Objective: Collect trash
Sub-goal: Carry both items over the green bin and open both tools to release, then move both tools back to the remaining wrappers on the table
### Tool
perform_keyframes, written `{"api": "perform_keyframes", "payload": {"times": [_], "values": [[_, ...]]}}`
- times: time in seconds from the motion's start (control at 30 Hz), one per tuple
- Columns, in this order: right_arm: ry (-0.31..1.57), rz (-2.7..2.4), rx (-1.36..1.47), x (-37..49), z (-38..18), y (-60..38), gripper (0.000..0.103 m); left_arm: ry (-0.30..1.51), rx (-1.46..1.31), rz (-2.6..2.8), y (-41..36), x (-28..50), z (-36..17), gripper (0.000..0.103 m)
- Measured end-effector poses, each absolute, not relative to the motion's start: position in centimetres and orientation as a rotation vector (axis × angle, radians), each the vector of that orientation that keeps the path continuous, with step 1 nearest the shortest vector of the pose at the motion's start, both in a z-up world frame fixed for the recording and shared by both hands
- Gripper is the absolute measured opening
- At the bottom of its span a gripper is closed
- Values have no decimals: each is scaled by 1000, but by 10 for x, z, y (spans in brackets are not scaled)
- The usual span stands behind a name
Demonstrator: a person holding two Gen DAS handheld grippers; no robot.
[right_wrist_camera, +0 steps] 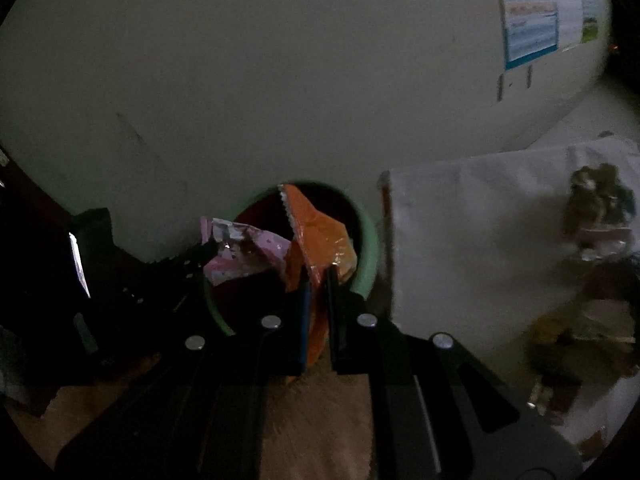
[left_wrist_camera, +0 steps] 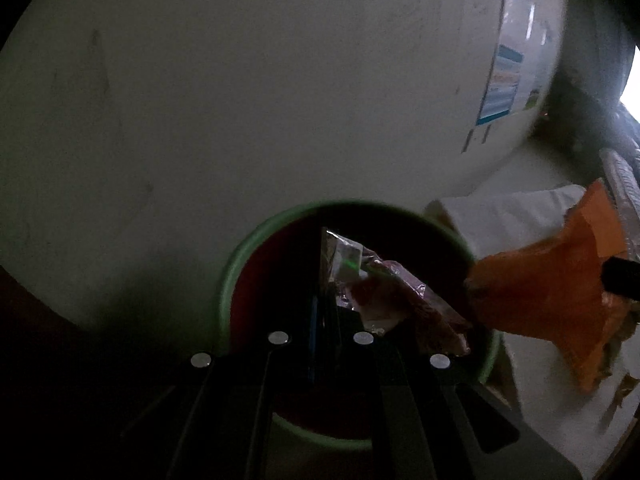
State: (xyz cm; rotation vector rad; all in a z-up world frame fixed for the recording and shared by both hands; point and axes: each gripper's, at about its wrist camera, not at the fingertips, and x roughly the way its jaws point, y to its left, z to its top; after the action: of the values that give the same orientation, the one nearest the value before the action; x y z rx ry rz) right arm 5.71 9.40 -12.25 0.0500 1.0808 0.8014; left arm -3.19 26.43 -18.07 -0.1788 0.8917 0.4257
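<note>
A round bin with a green rim (left_wrist_camera: 224, 280) and dark red inside stands by the wall; it also shows in the right wrist view (right_wrist_camera: 370, 248). My left gripper (left_wrist_camera: 325, 304) is shut on a pink foil wrapper (left_wrist_camera: 384, 292) and holds it over the bin's mouth. The same wrapper (right_wrist_camera: 244, 252) and the left gripper (right_wrist_camera: 188, 264) show in the right wrist view. My right gripper (right_wrist_camera: 318, 276) is shut on an orange wrapper (right_wrist_camera: 316, 228) above the bin. The orange wrapper (left_wrist_camera: 552, 280) hangs at the bin's right rim in the left wrist view.
A pale wall (left_wrist_camera: 240, 100) rises close behind the bin, with a printed poster (right_wrist_camera: 532, 12) at the right. White cloth or paper (right_wrist_camera: 472, 220) lies right of the bin. More litter (right_wrist_camera: 600, 208) lies on the floor at the far right.
</note>
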Motion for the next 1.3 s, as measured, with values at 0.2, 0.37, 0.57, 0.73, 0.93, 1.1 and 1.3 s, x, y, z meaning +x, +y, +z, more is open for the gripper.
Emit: {"api": "perform_keyframes", "payload": {"times": [0.2,0.37,0.57,0.73,0.93,1.1,1.3], "values": [[1118,800,-12,65,-143,121,9,925,-180,437,270,-32,-195,1],[1121,808,-54,63,-151,130,9,944,-191,440,271,-32,-201,1],[1125,802,-55,60,-152,137,9,948,-202,452,274,-33,-201,4],[1136,808,-51,56,-153,136,11,957,-200,468,276,-33,-203,14],[1124,793,-8,59,-148,127,37,953,-187,492,274,-30,-201,33],[1087,768,3,58,-133,106,49,927,-181,499,270,-30,-190,33],[1021,690,34,48,-113,52,65,886,-159,437,245,-23,-171,34]]}}
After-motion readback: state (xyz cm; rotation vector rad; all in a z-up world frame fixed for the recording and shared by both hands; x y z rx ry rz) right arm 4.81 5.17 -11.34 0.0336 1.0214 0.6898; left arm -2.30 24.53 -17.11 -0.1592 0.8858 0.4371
